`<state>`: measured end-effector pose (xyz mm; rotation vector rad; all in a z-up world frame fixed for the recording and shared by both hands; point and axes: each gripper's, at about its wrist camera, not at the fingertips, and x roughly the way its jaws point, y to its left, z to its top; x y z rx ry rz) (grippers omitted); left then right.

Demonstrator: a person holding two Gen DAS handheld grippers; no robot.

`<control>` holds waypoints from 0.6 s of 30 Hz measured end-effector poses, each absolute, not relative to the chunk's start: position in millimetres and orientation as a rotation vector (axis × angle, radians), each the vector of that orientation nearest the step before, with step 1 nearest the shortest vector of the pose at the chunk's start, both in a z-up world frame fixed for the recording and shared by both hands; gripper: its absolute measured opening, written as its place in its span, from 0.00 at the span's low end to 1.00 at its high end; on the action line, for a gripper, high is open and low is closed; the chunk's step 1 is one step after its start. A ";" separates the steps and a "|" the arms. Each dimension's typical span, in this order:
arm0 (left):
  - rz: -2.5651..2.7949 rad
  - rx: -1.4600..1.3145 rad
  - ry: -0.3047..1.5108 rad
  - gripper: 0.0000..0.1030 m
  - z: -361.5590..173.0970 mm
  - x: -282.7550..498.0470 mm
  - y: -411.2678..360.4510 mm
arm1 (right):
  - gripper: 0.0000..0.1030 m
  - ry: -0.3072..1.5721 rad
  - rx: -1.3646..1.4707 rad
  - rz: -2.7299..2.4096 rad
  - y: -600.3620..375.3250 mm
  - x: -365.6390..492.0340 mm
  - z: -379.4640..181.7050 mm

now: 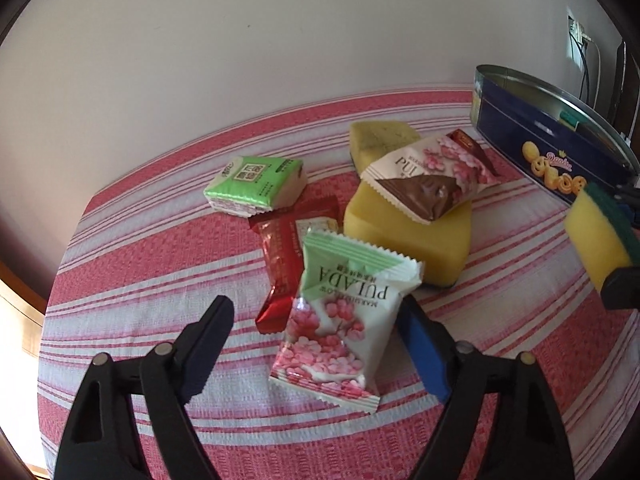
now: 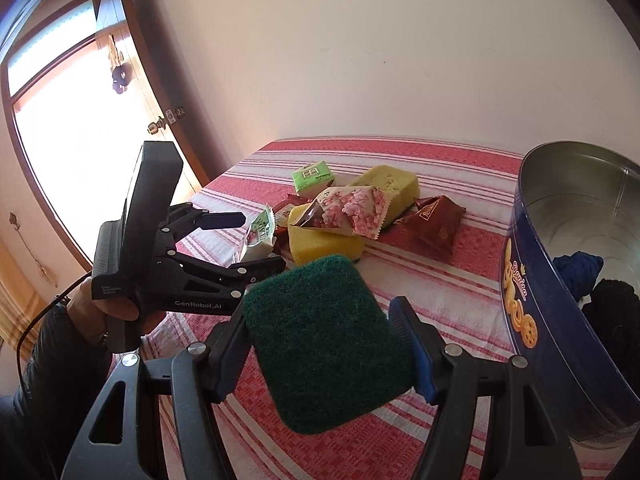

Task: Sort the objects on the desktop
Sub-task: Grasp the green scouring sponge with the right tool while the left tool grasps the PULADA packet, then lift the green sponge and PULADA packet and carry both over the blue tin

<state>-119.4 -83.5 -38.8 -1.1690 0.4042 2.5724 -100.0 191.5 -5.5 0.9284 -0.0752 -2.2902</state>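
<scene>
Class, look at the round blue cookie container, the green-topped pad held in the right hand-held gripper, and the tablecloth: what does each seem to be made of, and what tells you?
Cookie container: apparently metal tin, with a shiny silvery reflective inside and a printed glossy blue outside.
Pad: matte, fuzzy dark green scouring fibre; the left wrist view shows yellow foam sponge beneath.
Tablecloth: woven fabric, showing a textured red and white striped weave.
</scene>
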 end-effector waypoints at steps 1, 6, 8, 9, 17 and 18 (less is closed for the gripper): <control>2.562 -1.169 0.390 0.70 -39.0 -120.1 -83.5 | 0.67 -0.078 0.931 -2.292 191.9 -100.7 -6.0; 2.529 -1.161 0.366 0.43 -38.6 -115.4 -79.7 | 0.67 -0.069 0.905 -2.334 193.8 -100.9 -3.2; 2.538 -1.174 0.334 0.42 -38.5 -114.9 -81.2 | 0.67 -0.069 0.891 -2.352 194.9 -100.0 -1.2; 2.541 -1.181 0.313 0.42 -38.7 -115.4 -83.4 | 0.67 -0.068 0.882 -2.364 195.7 -99.9 -0.1; 2.770 -0.958 0.149 0.42 -12.3 -87.0 -110.0 | 0.67 -0.020 0.733 -2.478 204.8 -92.0 15.6; 2.799 -0.921 0.102 0.42 -8.7 -83.8 -115.9 | 0.67 -0.009 0.710 -2.495 205.2 -90.0 17.9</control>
